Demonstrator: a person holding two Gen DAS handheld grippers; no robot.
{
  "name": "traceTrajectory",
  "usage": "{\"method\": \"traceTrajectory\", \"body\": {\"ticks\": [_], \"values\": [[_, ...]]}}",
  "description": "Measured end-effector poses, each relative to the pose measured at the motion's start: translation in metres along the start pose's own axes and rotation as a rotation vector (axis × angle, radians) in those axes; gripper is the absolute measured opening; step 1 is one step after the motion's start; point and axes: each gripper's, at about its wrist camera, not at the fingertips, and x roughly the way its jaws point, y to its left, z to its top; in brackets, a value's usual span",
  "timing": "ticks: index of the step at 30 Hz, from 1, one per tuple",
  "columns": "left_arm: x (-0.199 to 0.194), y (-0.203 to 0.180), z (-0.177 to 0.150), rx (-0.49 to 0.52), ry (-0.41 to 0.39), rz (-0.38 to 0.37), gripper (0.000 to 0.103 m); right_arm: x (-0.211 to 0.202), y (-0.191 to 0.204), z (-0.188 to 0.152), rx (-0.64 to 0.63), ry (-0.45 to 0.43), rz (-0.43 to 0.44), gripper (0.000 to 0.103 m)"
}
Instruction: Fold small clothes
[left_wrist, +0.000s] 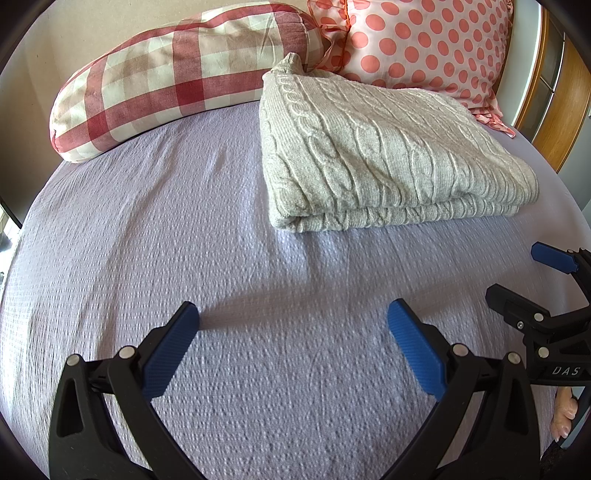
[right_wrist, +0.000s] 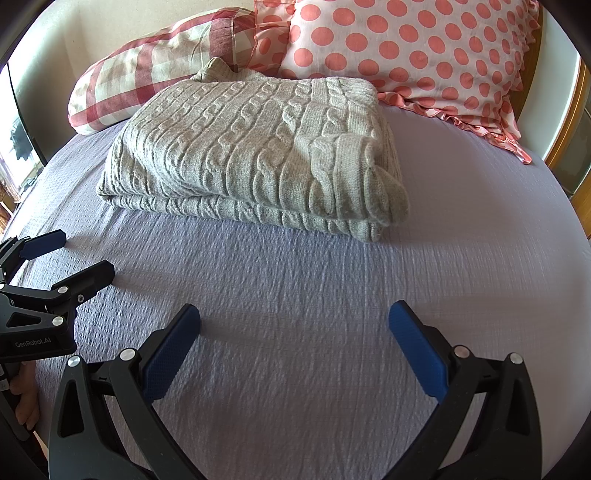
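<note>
Four blue-padded fingers in all, two per tool, and every one of them is spread wide with nothing between. Left gripper (left_wrist: 293, 325) fills the bottom of its own view, hovering over the lilac textured bedspread (left_wrist: 184, 240), its right finger (left_wrist: 413, 347) clear of the cloth. Right gripper (right_wrist: 294, 325) sits the same way at the bottom of the right wrist view, jaws far apart, holding nothing; it also pokes in at the right edge of the left view.

One garment on show: a grey cable-knit sweater (right_wrist: 251, 147), folded into a thick rectangle, lying on the bedspread in the upper middle of the right view, well apart from both tools. One rolled cuff (right_wrist: 354, 162) rests on top at its right end. In the left view that sweater sits upper right.

Two pillows behind it: one red-and-cream checked bolster pillow (left_wrist: 177, 77) at upper left, one white pillow with coral polka dots (right_wrist: 406, 51) at upper right, the sweater's far edge touching both.
</note>
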Motion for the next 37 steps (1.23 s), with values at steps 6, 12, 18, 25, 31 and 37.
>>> {"method": "traceTrajectory", "body": {"ticks": [6,12,18,25,31,37], "values": [[0.001,0.0,0.001,0.0,0.001,0.0,0.101,0.0,0.0,0.0,0.0,0.0,0.0,0.102],[0.001,-0.001,0.002,0.009,0.026,-0.007,0.101,0.0,0.0,0.0,0.0,0.0,0.0,0.102],[0.004,0.0,0.007,0.022,0.078,-0.021,0.101,0.0,0.0,0.0,0.001,0.0,0.0,0.102],[0.006,0.0,0.009,0.028,0.091,-0.024,0.101,0.0,0.0,0.0,0.002,0.0,-0.001,0.102],[0.005,0.0,0.009,0.028,0.089,-0.023,0.101,0.0,0.0,0.0,0.002,0.0,0.0,0.102],[0.006,0.001,0.01,0.028,0.087,-0.024,0.101,0.0,0.0,0.0,0.002,0.0,0.0,0.102]]}}
